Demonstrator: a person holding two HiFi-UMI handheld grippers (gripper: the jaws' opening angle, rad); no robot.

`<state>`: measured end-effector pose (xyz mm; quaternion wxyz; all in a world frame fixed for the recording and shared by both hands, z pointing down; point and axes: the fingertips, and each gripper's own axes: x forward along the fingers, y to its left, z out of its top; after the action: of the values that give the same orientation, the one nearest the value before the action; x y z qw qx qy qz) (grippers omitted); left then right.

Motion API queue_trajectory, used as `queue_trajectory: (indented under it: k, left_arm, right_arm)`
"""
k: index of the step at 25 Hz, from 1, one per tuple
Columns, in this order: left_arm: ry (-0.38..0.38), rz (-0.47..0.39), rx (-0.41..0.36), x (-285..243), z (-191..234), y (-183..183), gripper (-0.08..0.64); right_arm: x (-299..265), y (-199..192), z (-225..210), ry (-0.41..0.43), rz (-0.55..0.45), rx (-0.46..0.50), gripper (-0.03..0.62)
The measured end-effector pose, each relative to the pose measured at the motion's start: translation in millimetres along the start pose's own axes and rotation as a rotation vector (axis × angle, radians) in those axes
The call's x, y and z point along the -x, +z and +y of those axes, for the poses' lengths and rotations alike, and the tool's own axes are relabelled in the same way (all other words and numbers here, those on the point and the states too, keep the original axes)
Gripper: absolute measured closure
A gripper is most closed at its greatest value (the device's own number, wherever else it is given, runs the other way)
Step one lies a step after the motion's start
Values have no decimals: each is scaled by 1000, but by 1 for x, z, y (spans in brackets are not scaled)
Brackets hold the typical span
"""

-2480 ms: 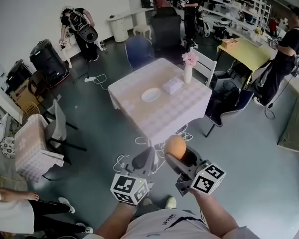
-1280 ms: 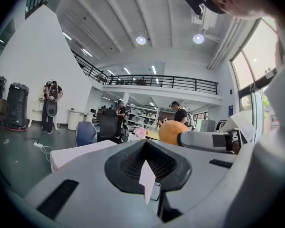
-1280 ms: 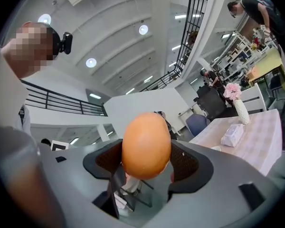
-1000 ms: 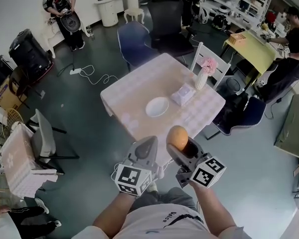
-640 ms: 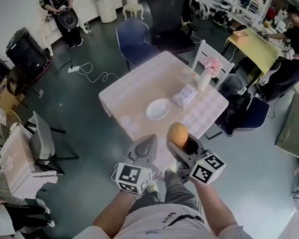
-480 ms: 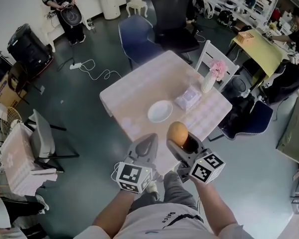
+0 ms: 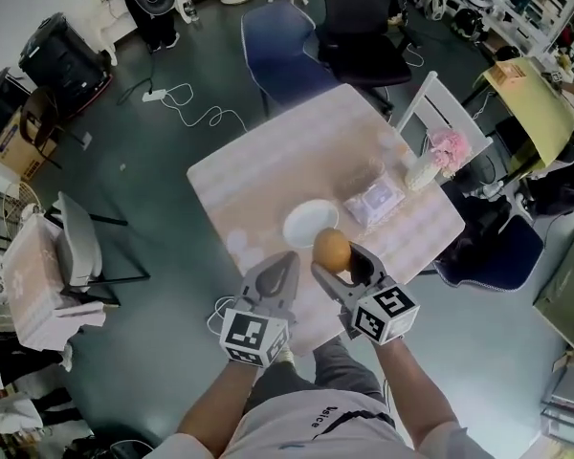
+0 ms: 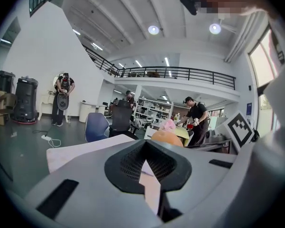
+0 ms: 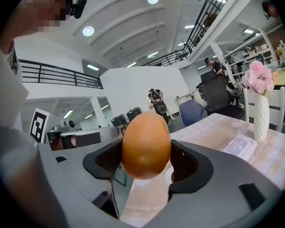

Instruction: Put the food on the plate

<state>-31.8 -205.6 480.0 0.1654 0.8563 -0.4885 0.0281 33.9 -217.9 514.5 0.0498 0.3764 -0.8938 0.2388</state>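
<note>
Closer than 0.5 s ago: white plate point(image 7: 301, 220) on the surface point(image 7: 268, 175), at 11 o'clock of the egg-shaped orange food point(image 7: 332, 250), which is held aloft, clamped in the right tool point(image 7: 337, 262). Left tool point(image 7: 275, 277) is closed, empty. Food is judged smooth, possibly fragile; a light grip across its sides is advised.

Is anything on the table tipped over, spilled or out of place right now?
Nothing stands out. The plate lies flat and empty, the vase stands upright, and the tissue pack lies beside the plate. The right gripper holds the orange food squarely.
</note>
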Motion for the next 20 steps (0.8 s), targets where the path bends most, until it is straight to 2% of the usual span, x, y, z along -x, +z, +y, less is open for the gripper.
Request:
queue_trajectory:
  k: [7,15,20]
  left_arm:
    - [79,36,18,-37,23,-19,554]
    - [100,79,50,-52,46,-52,554]
    - [94,99,67,-59,54,-81,554]
  right_arm:
    - [-40,-31,-43,49,114,17,268]
    - [-76,-71,-75,-2,208,72,268]
    - [-90,-96,-82,-38,283,142,268]
